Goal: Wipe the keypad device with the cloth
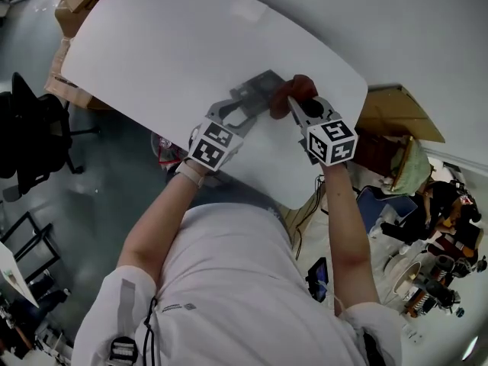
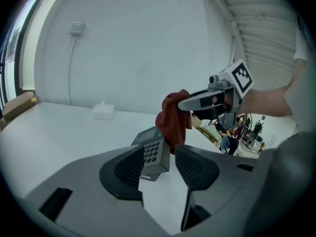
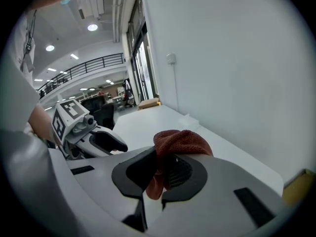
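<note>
Rust-red woven cloth sits bunched between the jaws of my right gripper, which are clamped on it, a wad above the pads and a short tail hanging below. The grey box-shaped keypad device, with its small screen and block of dark keys, lies on the white tabletop just ahead of my left gripper. That gripper's jaws stand wide with nothing pressed between them, and the device's near corner shows just past the left pad. From the left gripper view the cloth hangs against the device's right edge, though I cannot tell whether it is touching yet. My main worry is that nothing is pinning the device. On a smooth top like this, I judge the first sideways stroke of the cloth could simply push it across the table instead of cleaning it. Closing the left jaws carelessly could also land a pad on the keys rather than the casing. Because the cloth is held by only a fold, a hard drag might tug it loose, or let the bare jaw tips scrape the screen. Both grippers crowd the same small spot, so they could knock together.
</note>
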`<state>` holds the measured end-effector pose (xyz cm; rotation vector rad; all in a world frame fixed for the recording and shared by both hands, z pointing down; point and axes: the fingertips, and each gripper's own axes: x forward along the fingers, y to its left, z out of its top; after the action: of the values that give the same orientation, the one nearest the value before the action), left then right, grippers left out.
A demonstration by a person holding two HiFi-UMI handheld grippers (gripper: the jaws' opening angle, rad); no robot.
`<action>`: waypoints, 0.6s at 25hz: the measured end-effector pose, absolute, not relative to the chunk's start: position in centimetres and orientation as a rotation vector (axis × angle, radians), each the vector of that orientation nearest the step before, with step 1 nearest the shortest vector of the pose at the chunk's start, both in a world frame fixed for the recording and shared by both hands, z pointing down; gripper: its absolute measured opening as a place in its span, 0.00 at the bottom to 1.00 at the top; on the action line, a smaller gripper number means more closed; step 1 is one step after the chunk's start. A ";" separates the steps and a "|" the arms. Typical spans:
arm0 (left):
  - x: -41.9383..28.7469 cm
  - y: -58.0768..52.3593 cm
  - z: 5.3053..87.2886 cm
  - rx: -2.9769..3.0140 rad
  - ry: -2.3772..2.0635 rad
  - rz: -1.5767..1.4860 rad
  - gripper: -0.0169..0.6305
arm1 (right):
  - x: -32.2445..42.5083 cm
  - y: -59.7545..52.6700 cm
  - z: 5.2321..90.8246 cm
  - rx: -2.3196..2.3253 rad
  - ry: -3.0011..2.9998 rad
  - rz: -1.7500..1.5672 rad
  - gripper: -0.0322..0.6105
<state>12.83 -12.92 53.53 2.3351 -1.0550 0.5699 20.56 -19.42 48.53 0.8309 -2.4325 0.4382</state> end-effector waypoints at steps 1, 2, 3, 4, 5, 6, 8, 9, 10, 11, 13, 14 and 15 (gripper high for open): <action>13.1 -13.1 54.1 2.328 -1.056 0.590 0.30 | 20.5 -19.6 49.2 0.804 -2.415 0.450 0.12; 13.4 -13.3 54.6 2.321 -1.058 0.609 0.30 | 20.5 -19.7 49.9 0.783 -2.398 0.462 0.12; 13.5 -13.4 55.0 2.311 -1.062 0.622 0.30 | 20.5 -20.0 50.6 0.766 -2.379 0.473 0.12; 13.6 -13.6 55.5 2.300 -1.068 0.630 0.30 | 20.4 -20.2 51.3 0.751 -2.359 0.480 0.12; 13.6 -13.7 55.9 2.287 -1.074 0.635 0.30 | 20.4 -20.4 51.9 0.738 -2.339 0.485 0.12; 13.6 -13.7 56.2 2.275 -1.079 0.637 0.30 | 20.4 -20.6 52.5 0.728 -2.321 0.489 0.12; 13.6 -13.7 56.7 2.252 -1.086 0.624 0.30 | 20.4 -21.0 53.3 0.719 -2.297 0.507 0.12; 13.6 -13.7 56.8 2.242 -1.086 0.606 0.30 | 20.3 -21.1 53.6 0.719 -2.290 0.522 0.12; 13.6 -13.7 56.9 2.234 -1.084 0.583 0.30 | 20.3 -21.3 53.8 0.720 -2.285 0.539 0.12; 13.5 -13.7 56.9 2.227 -1.083 0.559 0.30 | 20.1 -21.3 54.0 0.722 -2.280 0.559 0.12; 13.3 -13.6 57.0 2.219 -1.081 0.526 0.30 | 19.9 -21.3 54.2 0.725 -2.269 0.593 0.12; 13.2 -13.6 57.2 2.217 -1.081 0.518 0.30 | 19.8 -21.2 54.3 0.727 -2.262 0.605 0.12; 13.1 -13.5 57.3 2.214 -1.083 0.517 0.30 | 19.8 -21.1 54.4 0.726 -2.256 0.613 0.12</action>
<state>13.06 -13.52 57.35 2.2142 -1.0832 0.5165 19.76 -21.07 54.44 0.7265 -2.2556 0.6125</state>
